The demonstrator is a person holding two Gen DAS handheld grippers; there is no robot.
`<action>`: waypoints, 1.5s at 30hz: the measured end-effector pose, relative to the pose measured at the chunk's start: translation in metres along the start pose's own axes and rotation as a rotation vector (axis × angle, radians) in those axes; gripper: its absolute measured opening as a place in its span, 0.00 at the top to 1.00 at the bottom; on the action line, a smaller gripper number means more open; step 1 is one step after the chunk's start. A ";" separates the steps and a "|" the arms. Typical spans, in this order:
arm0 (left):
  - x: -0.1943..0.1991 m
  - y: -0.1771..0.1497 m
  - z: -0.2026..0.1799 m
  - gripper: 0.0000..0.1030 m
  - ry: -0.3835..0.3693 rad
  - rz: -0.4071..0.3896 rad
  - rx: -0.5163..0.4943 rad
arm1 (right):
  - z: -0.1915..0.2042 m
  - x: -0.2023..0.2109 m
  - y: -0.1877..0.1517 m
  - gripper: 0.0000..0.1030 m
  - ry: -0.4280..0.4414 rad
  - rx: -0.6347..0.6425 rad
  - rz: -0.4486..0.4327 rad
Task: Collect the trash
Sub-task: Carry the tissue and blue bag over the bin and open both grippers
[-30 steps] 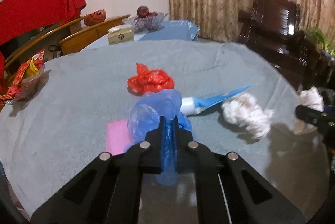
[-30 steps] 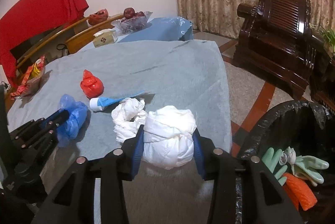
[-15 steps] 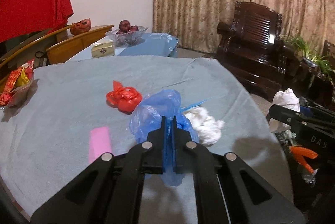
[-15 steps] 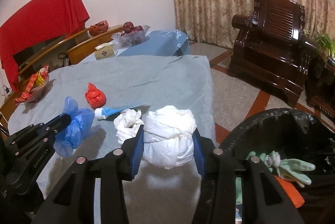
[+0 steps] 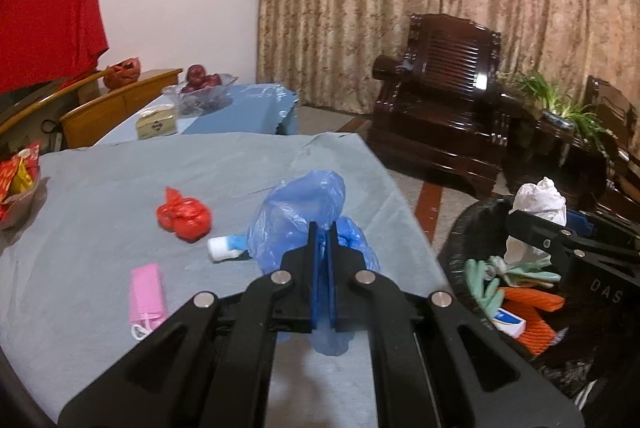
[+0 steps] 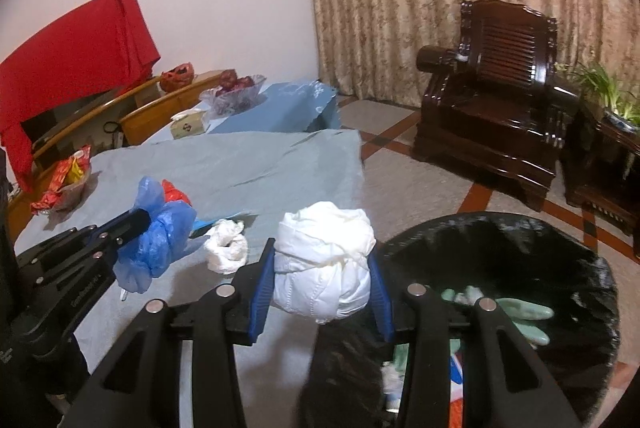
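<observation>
Where the blue plastic bag bulged ahead of the left gripper, it hid most of the white-capped tube behind it, so only the cap end showed to the gripper's left; the crumpled tissue couldn't be seen from the left wrist cam at all, only from the right one, lying on the table btwn the two grippers. The trash bin was cut off at the frame edge in both views, and its contents were hard to sort out: pale green gloves, sth orange, a small blue-white box. Left gripper was clenched on the blue plastic bag, jaws nearly touching w/ only a thin fold of film btwn them, bag lifted off the grey tablecloth and hanging below the fingers. Right gripper was grasping the white wadded bundle, jaws spread wide around it, held out past the table edge just left of the bin's rim; from the left cam the bundle sat over the bin opening. Left of the left gripper lay a red knotted bag and, nearer, a pink packet, both resting on the cloth. Farther ahead stood a tissue box, a glass fruit bowl, and off to the right a dark wooden armchair.
</observation>
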State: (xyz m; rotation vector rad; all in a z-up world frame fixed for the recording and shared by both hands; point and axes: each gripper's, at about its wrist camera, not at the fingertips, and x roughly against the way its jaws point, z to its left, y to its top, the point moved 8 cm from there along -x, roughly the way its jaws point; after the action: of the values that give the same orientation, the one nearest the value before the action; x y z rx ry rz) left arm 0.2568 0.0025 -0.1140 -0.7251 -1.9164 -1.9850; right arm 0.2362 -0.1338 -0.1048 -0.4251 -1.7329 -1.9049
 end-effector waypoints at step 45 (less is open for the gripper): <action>-0.039 -0.031 -0.231 0.88 -0.399 0.122 -0.165 | -0.201 0.067 -0.053 0.49 -0.296 -0.176 0.012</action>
State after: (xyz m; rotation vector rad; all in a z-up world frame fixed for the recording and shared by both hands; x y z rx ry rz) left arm 0.2372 -0.2287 -0.1584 -1.3357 -1.8652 -2.0580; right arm 0.1749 -0.3404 -0.1370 -0.8180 -1.7395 -2.0783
